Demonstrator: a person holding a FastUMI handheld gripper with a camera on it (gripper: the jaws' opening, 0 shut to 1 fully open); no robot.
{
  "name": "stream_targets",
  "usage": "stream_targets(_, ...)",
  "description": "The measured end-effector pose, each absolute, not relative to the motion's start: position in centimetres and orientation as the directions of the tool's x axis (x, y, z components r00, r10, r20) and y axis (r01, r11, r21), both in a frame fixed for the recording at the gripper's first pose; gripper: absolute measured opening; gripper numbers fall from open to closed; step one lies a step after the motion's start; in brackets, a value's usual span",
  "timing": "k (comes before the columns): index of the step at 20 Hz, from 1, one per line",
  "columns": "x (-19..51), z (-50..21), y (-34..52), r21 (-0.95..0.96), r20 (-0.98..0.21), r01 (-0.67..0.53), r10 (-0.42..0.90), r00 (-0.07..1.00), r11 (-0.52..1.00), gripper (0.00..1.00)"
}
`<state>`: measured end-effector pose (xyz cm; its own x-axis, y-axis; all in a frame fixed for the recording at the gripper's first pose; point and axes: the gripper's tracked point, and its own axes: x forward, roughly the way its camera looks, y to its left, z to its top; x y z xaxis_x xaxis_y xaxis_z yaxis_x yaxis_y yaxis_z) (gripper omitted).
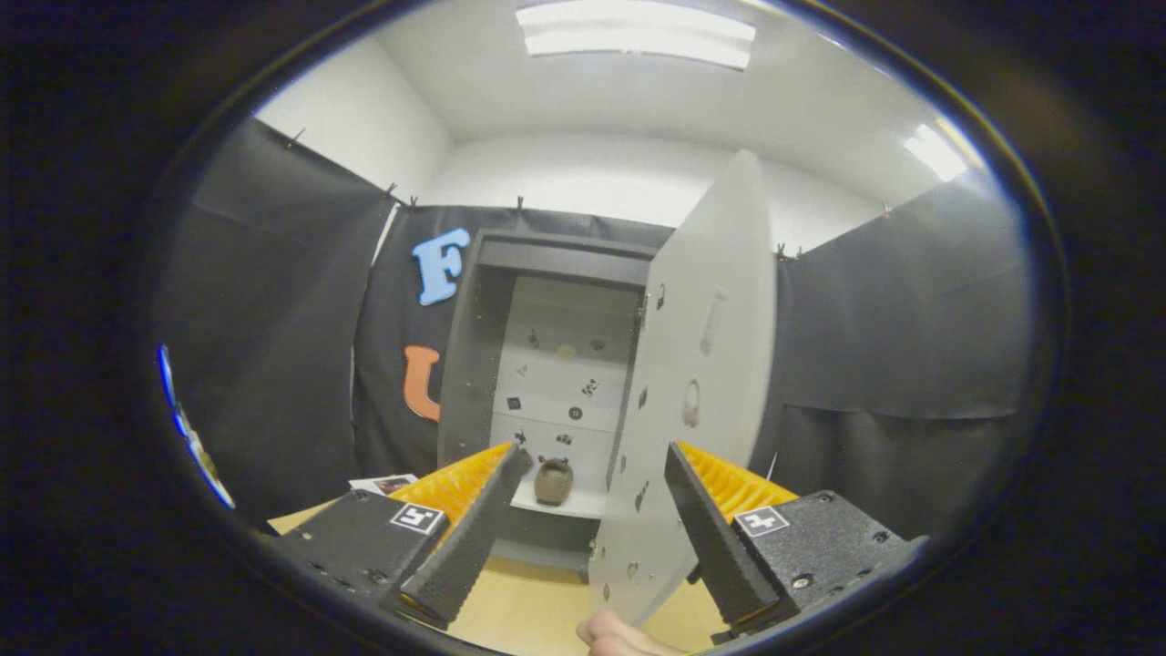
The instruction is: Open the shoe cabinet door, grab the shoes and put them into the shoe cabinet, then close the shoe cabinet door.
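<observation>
Beyond our claw stands the cabinet, against the black cloth wall at the far edge of the counter. We hold the claw wide open, gripping nothing. One shoe sits on the cabinet's lowest shelf, seen between the fingertips. Its door is swung open toward us, its lower part between the fingers and close to the right one; whether they touch we cannot tell. A hand shows just below the door's bottom corner.
</observation>
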<state>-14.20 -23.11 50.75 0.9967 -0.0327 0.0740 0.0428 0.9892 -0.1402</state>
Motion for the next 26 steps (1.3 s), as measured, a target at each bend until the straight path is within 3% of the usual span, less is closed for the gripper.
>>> stream_targets(7,-22.9,50.3,-32.9,-0.122,0.159,0.117,-0.097,0.982,0.986,1.00)
stream_targets(11,-24.0,47.4,-38.8,-0.125,0.130,0.188,-0.172,0.976,0.974,1.00)
stream_targets(19,-16.0,40.1,-47.3,-0.052,-0.045,0.237,-0.240,0.970,0.970,1.00)
stream_targets(26,-9.9,37.7,-44.5,0.005,-0.090,0.138,-0.137,0.987,0.990,1.00)
